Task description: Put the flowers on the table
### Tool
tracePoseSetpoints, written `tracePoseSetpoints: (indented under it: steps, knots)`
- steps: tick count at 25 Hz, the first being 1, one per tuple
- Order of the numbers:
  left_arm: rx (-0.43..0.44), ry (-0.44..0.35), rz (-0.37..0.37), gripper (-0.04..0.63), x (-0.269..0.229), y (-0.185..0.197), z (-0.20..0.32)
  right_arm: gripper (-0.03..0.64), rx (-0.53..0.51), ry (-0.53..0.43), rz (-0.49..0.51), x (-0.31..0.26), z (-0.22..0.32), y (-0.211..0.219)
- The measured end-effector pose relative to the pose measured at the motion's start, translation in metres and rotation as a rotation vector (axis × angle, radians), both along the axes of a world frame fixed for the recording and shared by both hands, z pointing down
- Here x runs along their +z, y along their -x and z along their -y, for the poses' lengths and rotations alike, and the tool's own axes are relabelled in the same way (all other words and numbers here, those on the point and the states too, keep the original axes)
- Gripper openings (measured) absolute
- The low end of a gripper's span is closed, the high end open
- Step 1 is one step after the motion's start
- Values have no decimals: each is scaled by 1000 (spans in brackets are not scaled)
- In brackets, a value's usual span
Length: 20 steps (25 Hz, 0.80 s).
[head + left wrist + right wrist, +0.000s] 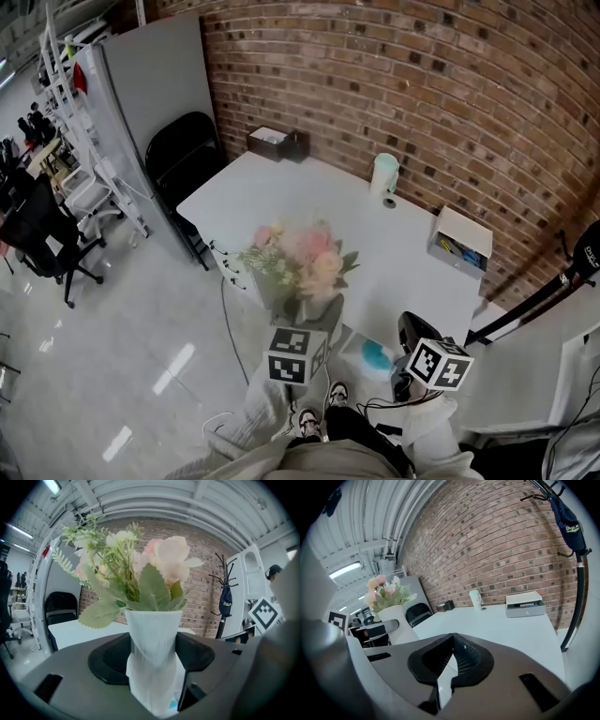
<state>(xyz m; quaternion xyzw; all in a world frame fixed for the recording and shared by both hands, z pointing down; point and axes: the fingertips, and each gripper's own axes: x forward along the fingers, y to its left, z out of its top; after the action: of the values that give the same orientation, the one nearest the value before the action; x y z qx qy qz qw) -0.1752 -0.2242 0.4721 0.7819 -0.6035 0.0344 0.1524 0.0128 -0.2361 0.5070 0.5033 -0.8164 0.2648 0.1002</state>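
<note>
Between my left jaws: a white ribbed plastic vase (154,634), pinched on both flanks low on its body. The left gripper (154,686) is closed onto it and carries it.
Vase contents: artificial flowers (157,557), pale pink and cream blooms with broad green leaves, standing above the rim.
Long axis of vase: upright, at most slightly tilted; no view shows the base.
Right gripper (449,658): jaws drawn almost together with only a sliver of light between them, nothing held. It sits just to the right of the vase.
Location of load: my head view puts the vase at the near edge of the rectangular white table (281,202), by its left corner. I cannot tell whether the base is over the top or just short of it.
Governing relation: bare tabletop lies ahead of the left gripper and below the vase. The left is the nearer tool and the only loaded one.
Far end of table: pale green cup (384,173) and white open box (459,242), both well apart from the vase, near the red brick wall (422,84).
Step in hand (my judgement): carry-in; placing not yet done.
Next move (my judgement): I would go forward over the top, then straight down along the vase's axis, opening only once the base bears.
Risk: the bouquet looks top-heavy, so a tilted or edge release could tip it.
</note>
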Motion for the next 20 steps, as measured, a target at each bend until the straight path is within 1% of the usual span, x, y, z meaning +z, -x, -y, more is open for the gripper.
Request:
tracePoseSetpoints:
  steps: [9,20]
  knots:
    - [-4,-4,32,304,-3,9,33,23,-44,-17,22,-3,40,25]
    - [25,-24,53,304,-11,-1,101,23,-29,-48,24,-17,109,18]
